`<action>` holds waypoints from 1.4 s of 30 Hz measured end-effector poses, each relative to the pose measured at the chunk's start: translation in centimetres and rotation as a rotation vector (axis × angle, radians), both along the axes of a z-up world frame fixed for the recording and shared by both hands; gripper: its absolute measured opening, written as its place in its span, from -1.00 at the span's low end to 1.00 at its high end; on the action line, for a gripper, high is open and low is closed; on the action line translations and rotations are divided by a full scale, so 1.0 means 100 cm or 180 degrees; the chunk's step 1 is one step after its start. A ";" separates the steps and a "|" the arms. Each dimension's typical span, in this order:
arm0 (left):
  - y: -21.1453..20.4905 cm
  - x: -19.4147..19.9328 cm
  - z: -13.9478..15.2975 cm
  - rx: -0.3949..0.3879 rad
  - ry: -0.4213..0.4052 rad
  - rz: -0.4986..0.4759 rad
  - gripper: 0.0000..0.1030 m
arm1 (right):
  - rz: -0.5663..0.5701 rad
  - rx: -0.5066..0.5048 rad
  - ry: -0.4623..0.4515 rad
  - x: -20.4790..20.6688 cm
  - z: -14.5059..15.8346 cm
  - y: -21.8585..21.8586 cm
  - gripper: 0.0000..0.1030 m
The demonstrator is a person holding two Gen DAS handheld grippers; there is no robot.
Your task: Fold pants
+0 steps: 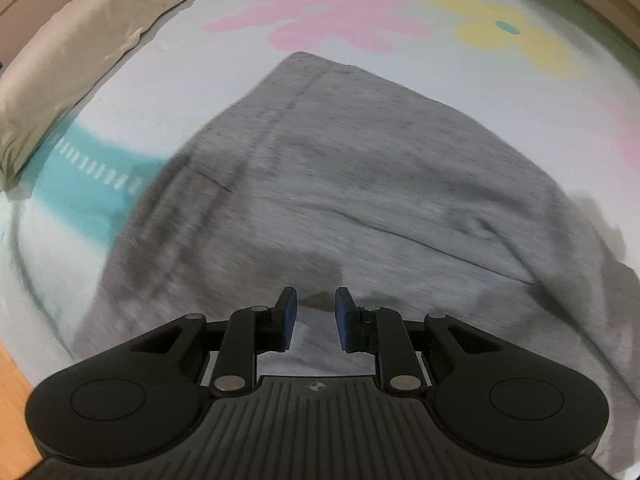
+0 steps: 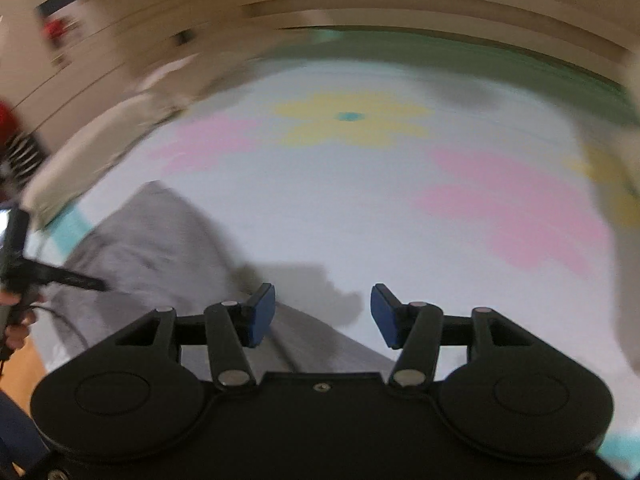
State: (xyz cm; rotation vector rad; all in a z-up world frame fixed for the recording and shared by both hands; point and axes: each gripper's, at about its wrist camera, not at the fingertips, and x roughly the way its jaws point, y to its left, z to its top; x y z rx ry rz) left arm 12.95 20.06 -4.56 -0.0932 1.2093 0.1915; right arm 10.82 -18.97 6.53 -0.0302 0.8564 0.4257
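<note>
1. Two grippers, both mine, both w/ nothing between the fingers.
2. Left gripper: blue pads a small gap apart, nothing in them; hovers over the near edge of the pants; its shadow falls on the cloth just ahead of the tips.
3. Right gripper: fingers spread wide, released; hangs over the sheet beside the pants' right edge, w/ its left pad over the grey cloth.
4. Pants: grey, lying in a flat folded slab on the bed, seam lines running away from me, far corner pointing toward the pink flower print. In right wrist view the pants sit low-left, w/ a strip running under my right gripper.
5. Bed sheet: pale, printed w/ pink and yellow flowers plus a teal patch at left.
6. Pillow: beige, along the far-left edge of the sheet, apart from the pants.
7. Left gripper as seen in right wrist view: dark finger reaching over the pants from the left; blurred.
8. Wood floor: orange strip at lower left, beside the bed.
</note>
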 end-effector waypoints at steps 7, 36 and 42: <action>0.052 0.021 -0.020 -0.0148 -0.0005 0.0019 -0.60 | 0.0488 0.0214 0.0038 0.059 -0.037 0.096 0.35; 0.117 0.009 0.021 -0.0146 -0.0355 0.0626 -0.61 | 0.1619 0.0144 -0.0465 -0.019 -0.041 0.226 -0.45; 0.152 -0.025 0.058 0.0100 -0.0552 0.1028 -0.61 | 0.2128 -0.0695 -0.0965 -0.118 -0.084 0.276 -0.45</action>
